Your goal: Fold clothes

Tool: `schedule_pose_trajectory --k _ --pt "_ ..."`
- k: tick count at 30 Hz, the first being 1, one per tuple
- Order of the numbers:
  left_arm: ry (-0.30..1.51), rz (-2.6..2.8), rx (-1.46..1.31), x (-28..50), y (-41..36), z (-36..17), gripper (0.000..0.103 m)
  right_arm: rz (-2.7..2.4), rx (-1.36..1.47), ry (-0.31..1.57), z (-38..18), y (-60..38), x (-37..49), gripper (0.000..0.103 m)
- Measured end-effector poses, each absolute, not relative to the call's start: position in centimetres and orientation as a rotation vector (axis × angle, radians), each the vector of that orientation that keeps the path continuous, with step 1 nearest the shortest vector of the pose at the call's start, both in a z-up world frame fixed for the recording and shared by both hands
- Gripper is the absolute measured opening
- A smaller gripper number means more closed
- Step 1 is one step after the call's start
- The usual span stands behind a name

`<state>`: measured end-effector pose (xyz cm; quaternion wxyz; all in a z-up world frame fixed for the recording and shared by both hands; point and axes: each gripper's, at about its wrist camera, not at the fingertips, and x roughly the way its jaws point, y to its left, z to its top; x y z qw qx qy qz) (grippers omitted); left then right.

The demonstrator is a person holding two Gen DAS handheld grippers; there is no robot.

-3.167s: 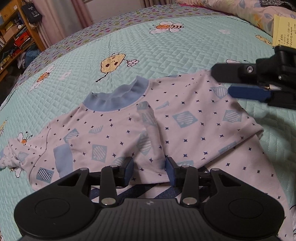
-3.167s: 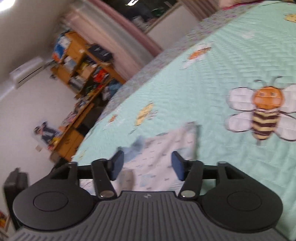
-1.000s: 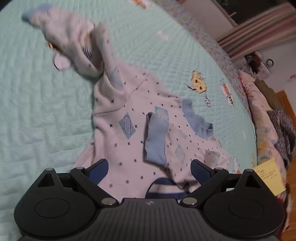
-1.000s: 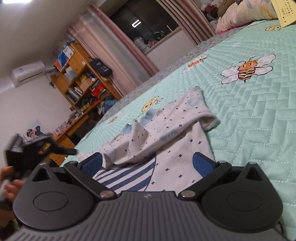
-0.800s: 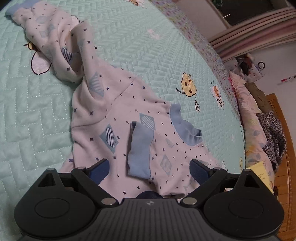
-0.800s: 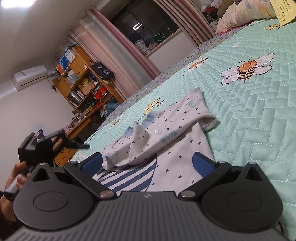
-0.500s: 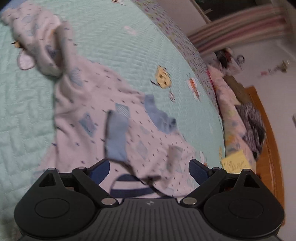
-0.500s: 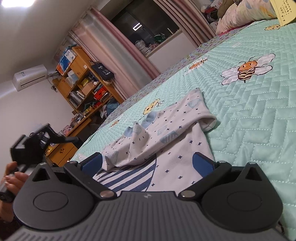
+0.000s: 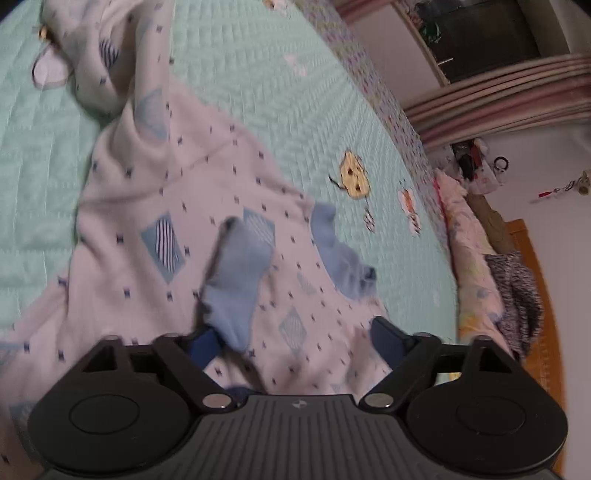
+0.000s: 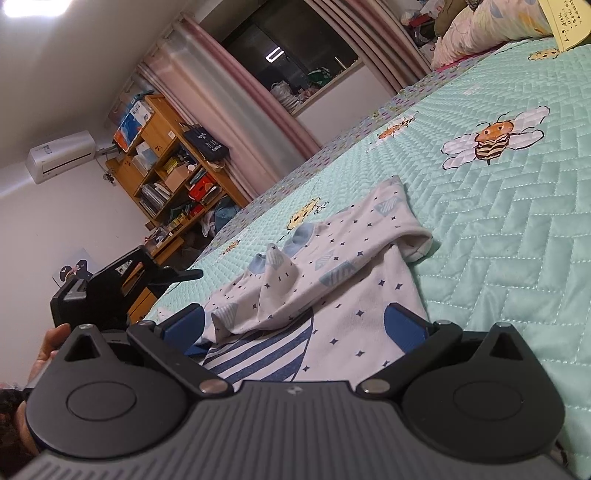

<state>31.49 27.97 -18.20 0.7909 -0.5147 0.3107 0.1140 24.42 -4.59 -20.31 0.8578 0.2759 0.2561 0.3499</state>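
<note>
A pale top [image 9: 177, 184] with blue diamonds and stars lies crumpled on the mint quilt [image 9: 258, 74]. Its blue sleeve cuff [image 9: 240, 280] rests folded over the chest, beside the blue collar [image 9: 340, 266]. My left gripper [image 9: 295, 339] hovers low over the chest, its jaws closing with cloth between them; the left fingertip is at the cuff's near end, and no pad visibly presses. My right gripper [image 10: 295, 325] stands open over the top's [image 10: 351, 236] hem, where a striped lining shows. The left gripper [image 10: 122, 284], held by a hand [image 10: 48, 343], appears at the left.
Bee prints dot the quilt [image 10: 517, 240]. Pillows [image 9: 476, 236] and a wooden headboard [image 9: 543, 295] line the far side. A yellow paper [image 10: 565, 26] leans against the pillows. A bookshelf [image 10: 166, 166] and curtains [image 10: 229, 122] stand beyond the bed.
My left gripper has sunk closer to the top and its jaws have narrowed; the blue cuff now sits by its left finger. The right gripper has stayed still.
</note>
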Motion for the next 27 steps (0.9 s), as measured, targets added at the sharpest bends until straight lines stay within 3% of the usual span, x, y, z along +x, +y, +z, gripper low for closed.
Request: schedule_pose_trajectory --k 5,6,9,10,21,27 --pt "0.677 0.278 -1.060 31.2 28.1 -18.0 0.061 0.735 0.579 0.538 -20.3 -4.5 24.4 0.103" --pt "0.680 0.284 -1.052 31.2 28.1 -17.9 0.054 0.734 0.578 0.537 -20.3 -4.5 24.4 0.103" --pt "0.709 0.306 -1.000 31.3 28.2 -17.7 0.018 0.733 0.577 0.537 -20.3 -4.5 24.4 0.103" --pt "0.717 0.311 -0.977 31.4 28.1 -17.5 0.015 0.734 0.577 0.537 -20.3 -4.5 24.5 0.103" --pt "0.690 0.423 -0.606 31.3 27.7 -9.8 0.010 0.734 0.572 0.539 -20.4 -4.5 24.6 0.103" --pt "0.885 0.492 -0.586 30.7 28.6 -13.5 0.013 0.735 0.575 0.538 -20.4 -4.6 24.6 0.103"
